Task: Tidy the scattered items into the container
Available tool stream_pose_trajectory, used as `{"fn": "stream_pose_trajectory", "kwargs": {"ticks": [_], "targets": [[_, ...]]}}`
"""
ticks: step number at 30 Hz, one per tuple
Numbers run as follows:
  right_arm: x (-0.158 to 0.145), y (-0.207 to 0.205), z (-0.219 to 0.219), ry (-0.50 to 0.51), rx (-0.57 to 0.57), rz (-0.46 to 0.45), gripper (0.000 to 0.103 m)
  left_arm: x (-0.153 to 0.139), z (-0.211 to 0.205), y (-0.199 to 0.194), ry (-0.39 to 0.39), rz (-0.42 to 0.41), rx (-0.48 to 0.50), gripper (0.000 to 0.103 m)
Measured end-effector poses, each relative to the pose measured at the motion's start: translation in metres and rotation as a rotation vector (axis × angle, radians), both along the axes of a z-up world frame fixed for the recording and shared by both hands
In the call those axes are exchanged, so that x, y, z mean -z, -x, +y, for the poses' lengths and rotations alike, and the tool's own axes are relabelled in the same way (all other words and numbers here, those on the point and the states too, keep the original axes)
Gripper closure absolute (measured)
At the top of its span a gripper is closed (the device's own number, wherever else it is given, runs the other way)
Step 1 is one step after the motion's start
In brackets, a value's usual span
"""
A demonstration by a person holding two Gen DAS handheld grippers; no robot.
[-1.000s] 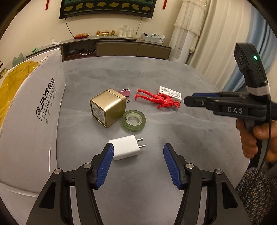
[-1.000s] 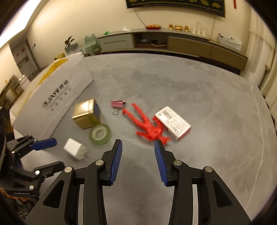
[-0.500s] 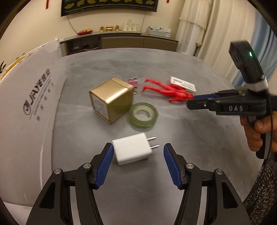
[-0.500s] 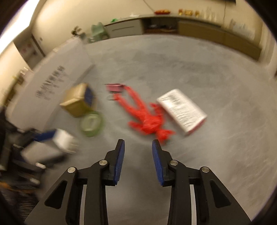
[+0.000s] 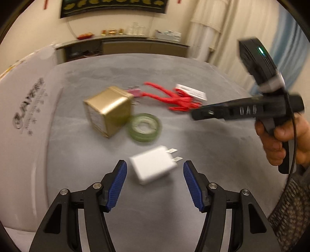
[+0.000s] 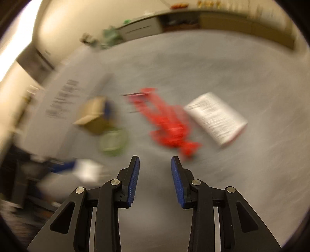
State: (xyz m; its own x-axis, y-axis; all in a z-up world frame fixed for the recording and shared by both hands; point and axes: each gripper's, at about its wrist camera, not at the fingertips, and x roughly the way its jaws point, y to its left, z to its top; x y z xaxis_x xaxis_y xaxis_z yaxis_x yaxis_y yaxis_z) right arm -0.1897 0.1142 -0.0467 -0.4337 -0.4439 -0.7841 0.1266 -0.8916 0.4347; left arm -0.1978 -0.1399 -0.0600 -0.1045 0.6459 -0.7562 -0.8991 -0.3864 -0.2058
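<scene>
Both grippers open: left gripper (image 5: pixel 155 181) flanks white charger (image 5: pixel 153 167), tape roll (image 5: pixel 145 127) beyond

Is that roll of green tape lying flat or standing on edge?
Flat: the green tape shows its hole facing up, beside the gold tin.

Room behind the grey table

A long low wooden sideboard (image 5: pixel 124 45) runs across at 12 o'clock, small bottles and a red dish (image 5: pixel 85 35) on top; a dark framed wall hanging (image 5: pixel 114 7) hangs above it, cream curtains (image 5: pixel 209 25) at 1 o'clock.
</scene>
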Motion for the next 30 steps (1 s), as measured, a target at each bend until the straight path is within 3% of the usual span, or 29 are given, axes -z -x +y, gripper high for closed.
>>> {"fn": "stream_pose_trajectory", "kwargs": {"ticks": [2, 8, 10, 13, 14, 19, 30], "targets": [[-0.013, -0.005, -0.008, -0.031, -0.027, 0.047, 0.066, -0.006, 0.0, -0.008, -0.022, 0.004, 0.042, 0.041], [-0.012, 0.006, -0.013, -0.328, 0.034, 0.129, 0.065, -0.004, 0.007, 0.0, -0.023, 0.048, -0.005, 0.039], [-0.004, 0.013, -0.009, -0.283, 0.044, 0.081, 0.063, 0.003, 0.012, 0.002, -0.01, 0.046, -0.01, 0.039], [-0.007, 0.011, -0.005, -0.01, 0.009, 0.007, 0.063, 0.006, 0.014, -0.002, -0.009, -0.008, 0.052, 0.039], [-0.012, 0.008, -0.003, 0.014, 0.001, 0.019, 0.064, 0.002, 0.013, -0.006, -0.025, -0.02, 0.078, 0.039], [-0.02, 0.009, -0.015, -0.171, 0.009, 0.082, 0.062, -0.005, 0.011, -0.004, -0.049, 0.002, 0.059, 0.037], [0.006, 0.028, -0.035, -0.271, -0.01, 0.072, 0.061, 0.013, 0.029, -0.013, 0.015, 0.031, 0.042, 0.037]]}}
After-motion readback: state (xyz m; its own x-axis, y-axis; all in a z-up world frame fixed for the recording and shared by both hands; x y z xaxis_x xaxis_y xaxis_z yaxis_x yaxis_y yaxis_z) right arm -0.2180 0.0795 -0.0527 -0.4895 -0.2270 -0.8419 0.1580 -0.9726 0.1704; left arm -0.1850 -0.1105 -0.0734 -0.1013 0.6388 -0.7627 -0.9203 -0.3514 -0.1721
